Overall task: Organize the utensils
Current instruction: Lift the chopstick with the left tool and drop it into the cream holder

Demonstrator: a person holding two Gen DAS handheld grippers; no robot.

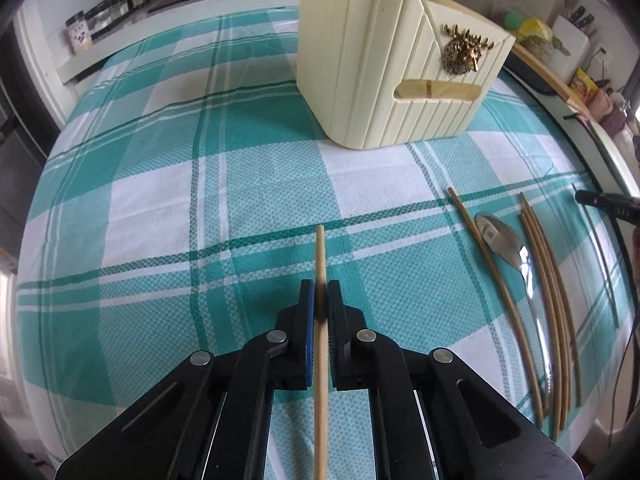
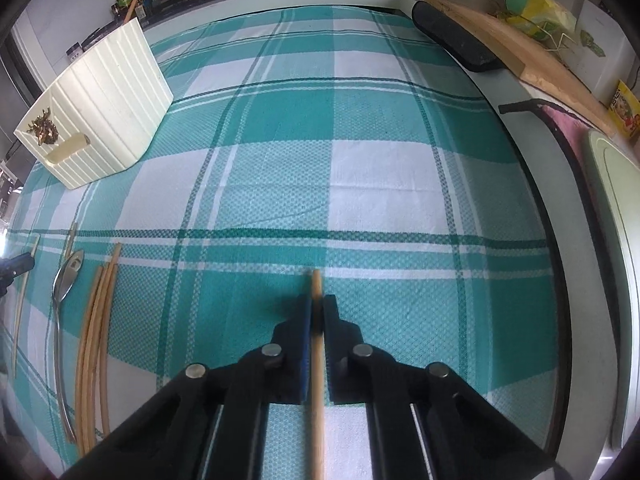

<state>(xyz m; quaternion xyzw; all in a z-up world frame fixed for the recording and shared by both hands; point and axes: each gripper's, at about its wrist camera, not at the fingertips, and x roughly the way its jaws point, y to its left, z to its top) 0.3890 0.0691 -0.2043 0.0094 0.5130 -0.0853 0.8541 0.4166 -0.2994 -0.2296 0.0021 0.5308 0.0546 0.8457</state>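
Pale wood fills the bottom centre of both wrist views: the left hand-held gripper (image 1: 320, 292) is clamped on a chopstick (image 1: 320, 256) and the right hand-held gripper (image 2: 317, 308) is clamped on another chopstick (image 2: 316, 284), each stick running along the fingers with its tip poking out a little past the blue pads. Such sticks look light, stiff and smooth, so a hold near the end could let one swing or slide; a grip closer to the middle seems safer to me, and squeezing hard should do no harm. Further out in the left view, at the right of the frame, a metal spoon (image 1: 502, 240) lies on the teal-and-white checked cloth (image 1: 160, 200) that covers the bench, with one loose chopstick (image 1: 480, 248) just beside it on the left and a bundle of chopsticks (image 1: 548, 280) just beside it on the right. The spoon probably weighs more and is slippery, best taken by its narrow handle. Farthest, at the upper centre of the left view and upper left of the right, stands the cream ribbed utensil holder (image 1: 360, 60), upright, with a gold ornament (image 1: 464, 50) on its face and one stick already standing inside it.
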